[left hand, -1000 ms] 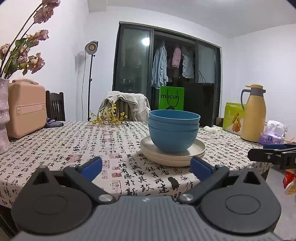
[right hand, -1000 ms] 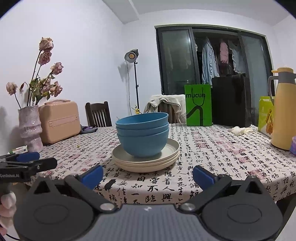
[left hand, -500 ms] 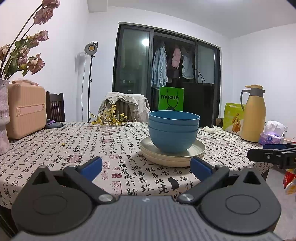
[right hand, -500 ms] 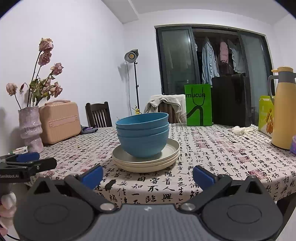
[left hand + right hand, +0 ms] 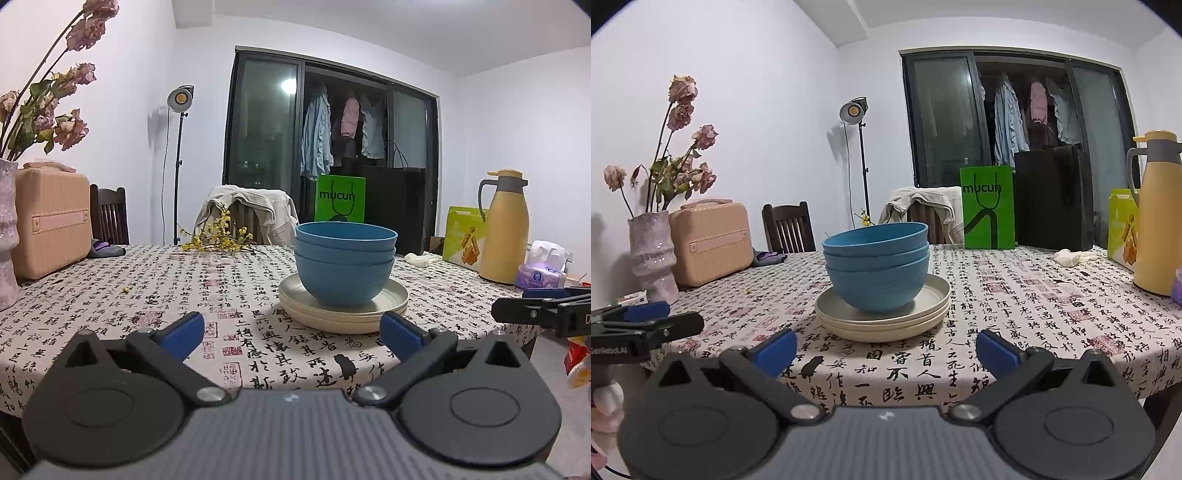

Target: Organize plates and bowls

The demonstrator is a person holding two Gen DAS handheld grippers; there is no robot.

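Three blue bowls [image 5: 345, 266] sit nested on a stack of cream plates [image 5: 343, 314] near the front middle of the surface [image 5: 110, 295], which wears a cloth printed with black characters. The left tongs [image 5: 291, 330] and the right tongs [image 5: 886, 349] both hang spread wide at the near edge, short of the plates, holding nothing. The left view alone takes in a tissue pack [image 5: 541, 275] beside the yellow flask [image 5: 504, 227], and yellow blossom sprigs [image 5: 218, 236] lying on the far side. The right view alone shows the whole vase [image 5: 652, 254] of dried roses next to the peach case [image 5: 711, 242], and fingers [image 5: 605, 410] at the lower left corner.
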